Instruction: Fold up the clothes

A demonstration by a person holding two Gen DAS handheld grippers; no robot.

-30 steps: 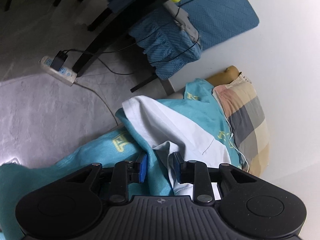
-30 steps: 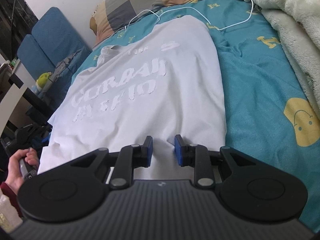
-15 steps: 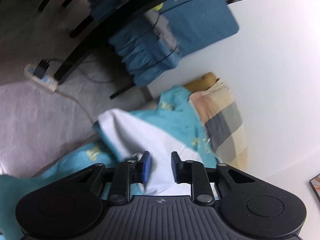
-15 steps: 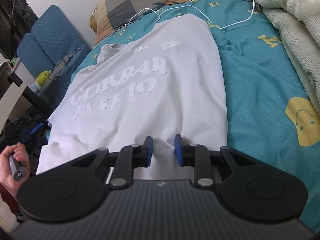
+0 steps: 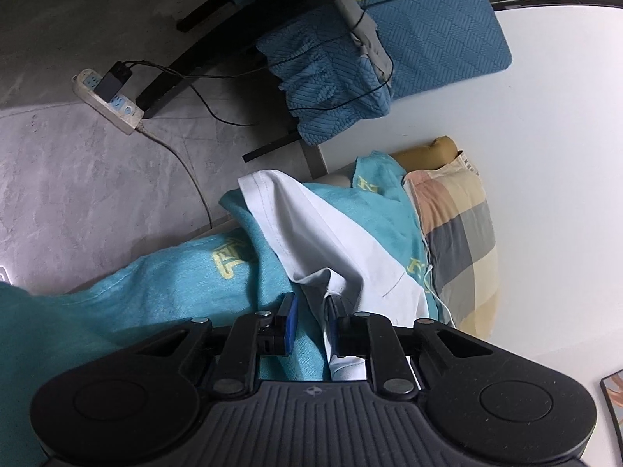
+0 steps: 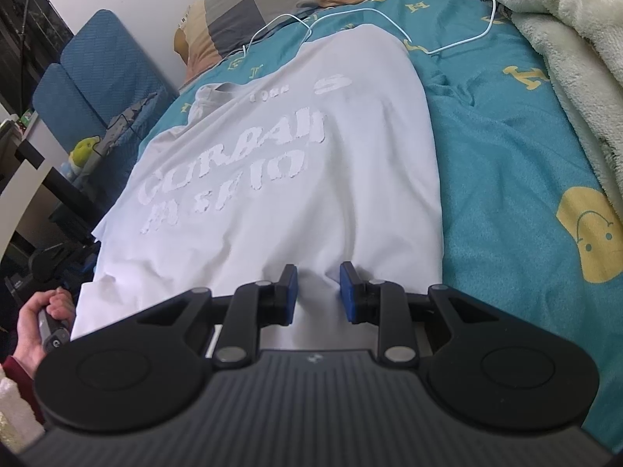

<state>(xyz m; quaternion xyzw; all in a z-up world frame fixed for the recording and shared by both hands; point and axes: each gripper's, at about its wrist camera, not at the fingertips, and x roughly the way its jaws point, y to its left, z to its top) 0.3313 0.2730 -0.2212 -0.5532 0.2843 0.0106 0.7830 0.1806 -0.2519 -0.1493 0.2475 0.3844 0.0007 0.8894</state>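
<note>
A white T-shirt (image 6: 303, 179) with raised white lettering lies spread flat on the teal bedsheet (image 6: 506, 163), collar toward the pillow. My right gripper (image 6: 317, 292) is open over the shirt's near hem, with cloth between its blue pads but not pinched. In the left wrist view, the shirt's side and sleeve (image 5: 342, 241) hang over the bed edge. My left gripper (image 5: 311, 317) is open at that edge, and a fold of white cloth lies against its right pad.
A checked pillow (image 6: 280, 4) lies at the head of the bed, with a white cable (image 6: 350, 15) in front of it. A cream blanket (image 6: 564, 27) is heaped on the right. A chair with blue cushions (image 5: 389, 58), a power strip (image 5: 109, 97) and the floor are beside the bed.
My left gripper swung away along the bed edge and came back to the sleeve area, its jaws still open. My right gripper has hardly moved and stays open over the hem.
</note>
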